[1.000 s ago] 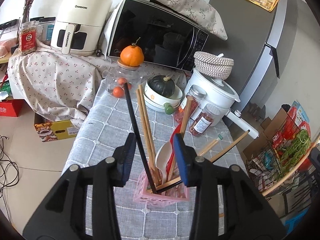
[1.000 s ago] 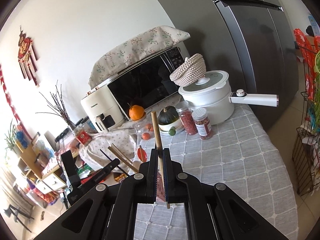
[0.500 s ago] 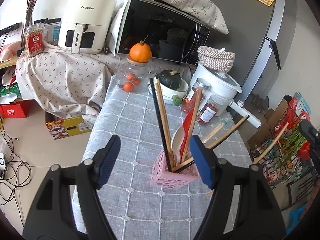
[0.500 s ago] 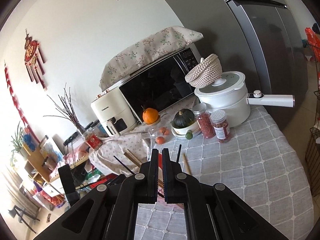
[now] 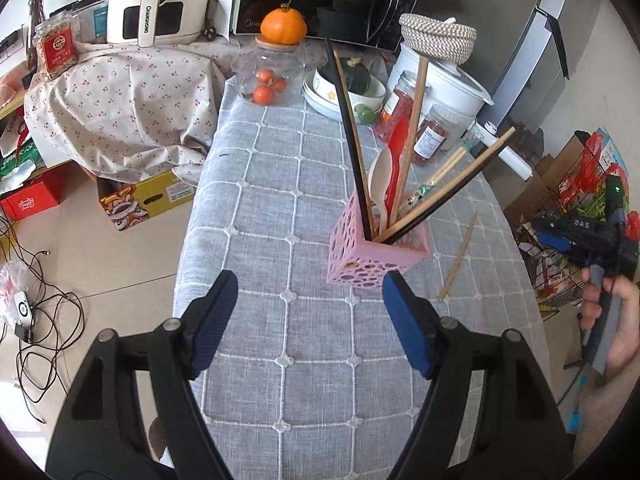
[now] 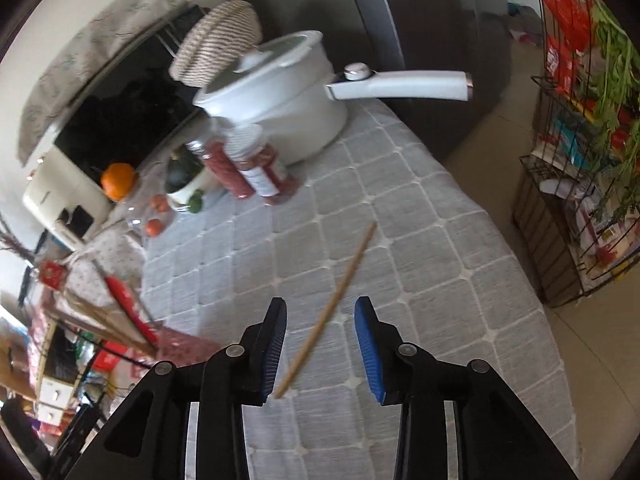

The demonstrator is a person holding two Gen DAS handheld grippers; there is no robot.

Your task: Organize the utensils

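Our right gripper (image 6: pixel 320 344) has just been opening, and a loose wooden chopstick (image 6: pixel 332 308) lies on the grey checked tablecloth (image 6: pixel 440 280) between its parted jaws — untouched by either pad. Our left gripper (image 5: pixel 308 320) has opened wide too, empty, with the pink utensil holder (image 5: pixel 376 252) just beyond its fingertips — chopsticks and spoons standing inside.

Your left wrist view looks steeply down, holder (image 5: pixel 378 246) at twelve; right views close; both share the tablecloth (image 6: pixel 420 248).
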